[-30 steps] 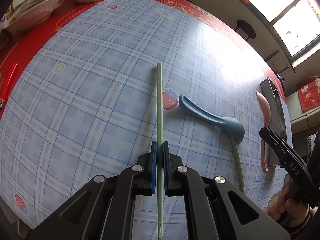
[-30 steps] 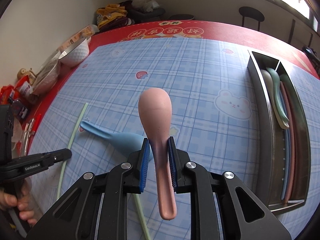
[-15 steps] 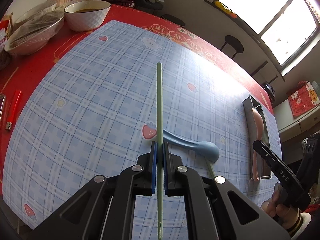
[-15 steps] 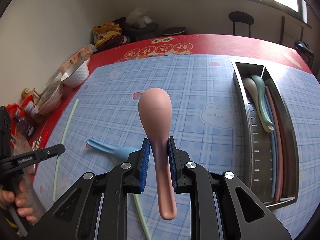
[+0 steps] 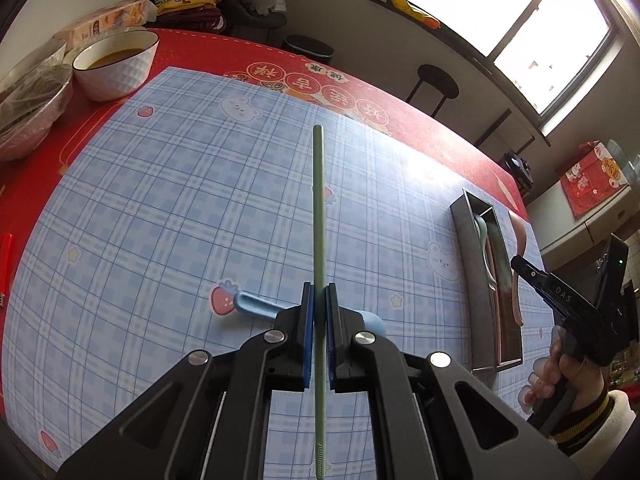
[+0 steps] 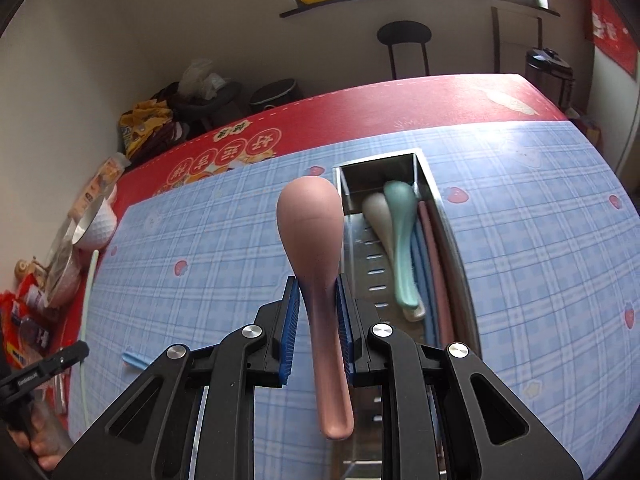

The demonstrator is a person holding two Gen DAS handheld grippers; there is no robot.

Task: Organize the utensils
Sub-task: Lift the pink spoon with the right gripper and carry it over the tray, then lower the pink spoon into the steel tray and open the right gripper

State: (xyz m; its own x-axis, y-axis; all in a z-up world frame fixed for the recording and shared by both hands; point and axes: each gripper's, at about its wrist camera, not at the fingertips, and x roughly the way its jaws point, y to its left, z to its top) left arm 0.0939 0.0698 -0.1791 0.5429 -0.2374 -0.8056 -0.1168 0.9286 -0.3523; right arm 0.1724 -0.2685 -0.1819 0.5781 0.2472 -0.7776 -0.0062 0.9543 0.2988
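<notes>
We are gripping a green chopstick [image 5: 319, 216] in our left gripper [image 5: 319, 322], its blue pads clenched tight on the shaft, which is pointing out over the blue checked mat [image 5: 160, 220]. Our right gripper [image 6: 318, 312] is clasping a pink spoon [image 6: 310, 224] by the handle, bowl forward, just beside the near wall of the metal utensil tray [image 6: 456, 248]. That tray is lying on the mat and is holding a white spoon [image 6: 378, 216] with a teal spoon [image 6: 400, 232] resting over it, plus blue and pink sticks along its far side. A blue spoon [image 5: 256, 306] is lying on the mat beneath our left gripper. At the red tablecloth's edge a white bowl [image 5: 116, 65] is holding brownish liquid.
</notes>
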